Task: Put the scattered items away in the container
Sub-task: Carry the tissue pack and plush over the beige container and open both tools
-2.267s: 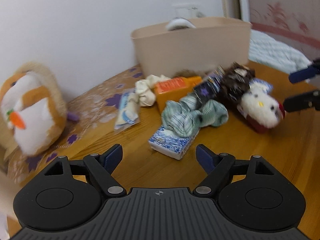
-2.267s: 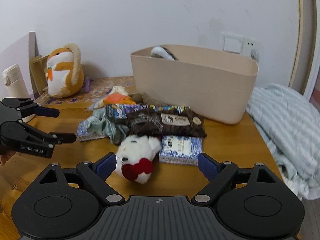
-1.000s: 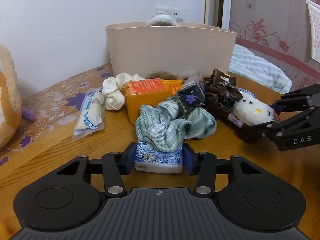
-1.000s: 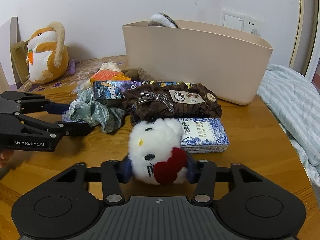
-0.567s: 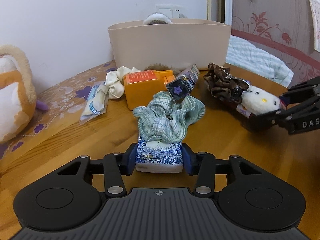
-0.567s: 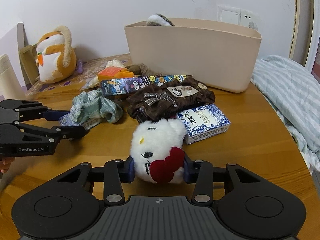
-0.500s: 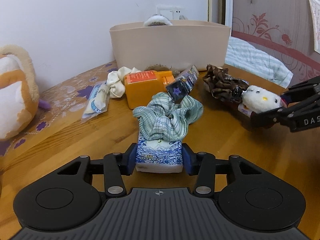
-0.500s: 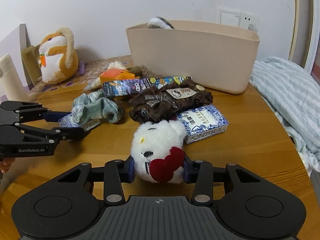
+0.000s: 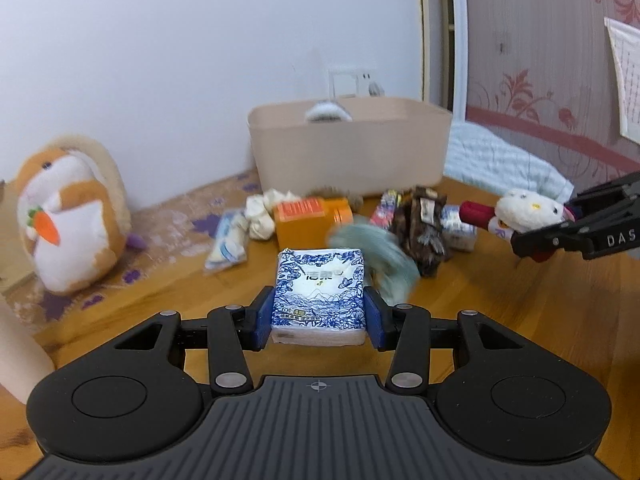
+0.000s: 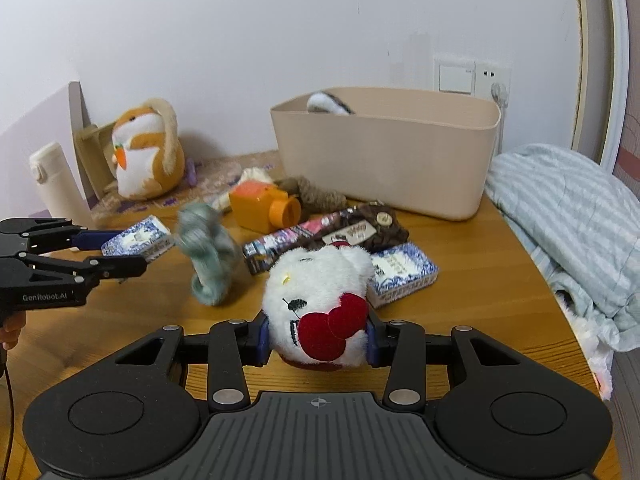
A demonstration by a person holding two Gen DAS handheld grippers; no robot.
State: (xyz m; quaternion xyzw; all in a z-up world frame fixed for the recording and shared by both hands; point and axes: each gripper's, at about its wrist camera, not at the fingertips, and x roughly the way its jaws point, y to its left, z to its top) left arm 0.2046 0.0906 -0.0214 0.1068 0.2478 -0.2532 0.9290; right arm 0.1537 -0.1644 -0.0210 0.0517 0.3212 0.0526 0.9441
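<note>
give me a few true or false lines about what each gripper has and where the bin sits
1. The left gripper grips a blue and white tissue pack. True.
2. The right gripper is open. False: it is shut on a white plush toy.
3. The beige bin stands by the wall. True.
4. The bin is on its side. False: it is upright, with something grey and white showing above its rim.
5. An orange bottle lies on the table. True.

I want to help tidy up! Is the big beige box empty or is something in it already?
Not empty. A fluffy grey-and-white thing pokes up above the rim of the beige box. What lies deeper inside cannot be seen.
</note>
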